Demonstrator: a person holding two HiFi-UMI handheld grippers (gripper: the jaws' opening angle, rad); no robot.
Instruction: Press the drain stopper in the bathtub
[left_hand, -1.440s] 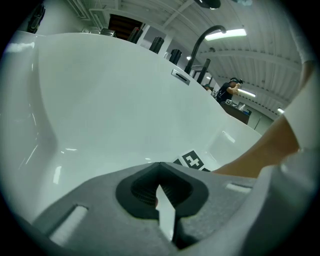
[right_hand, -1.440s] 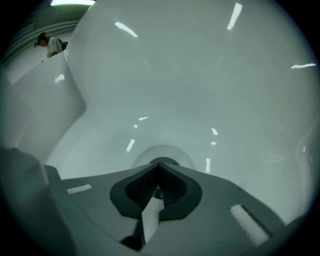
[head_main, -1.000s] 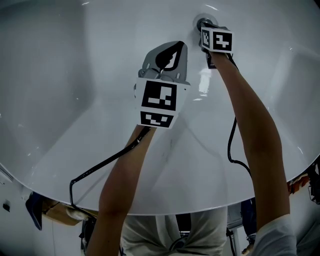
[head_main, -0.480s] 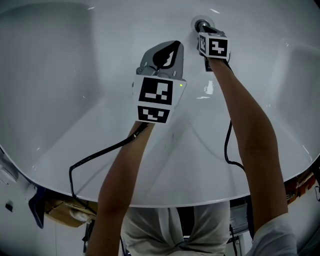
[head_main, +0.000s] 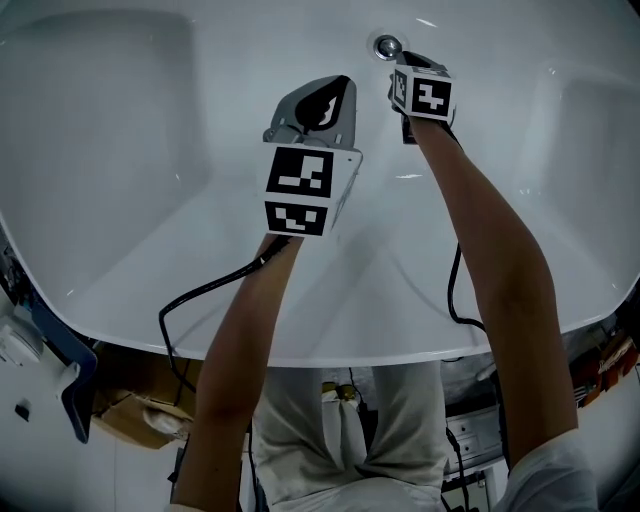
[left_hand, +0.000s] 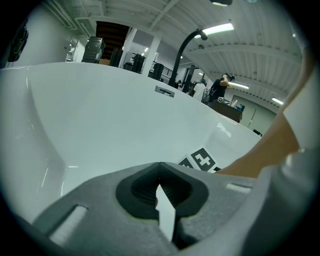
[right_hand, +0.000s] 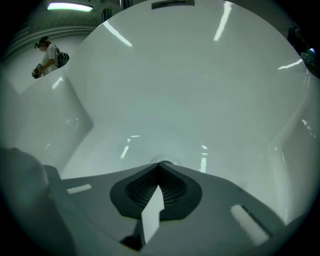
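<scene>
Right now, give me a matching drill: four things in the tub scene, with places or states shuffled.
Things:
1. left gripper
2. right gripper
3. drain stopper
4. black cable

Places or states:
A. round and shiny, at the far end of the tub
B. shut and empty, tips just short of the stopper
C. shut and empty, held over the middle of the tub, away from the stopper
D. trails over the tub's near rim

Pairs: 1-C, 2-B, 3-A, 4-D
</scene>
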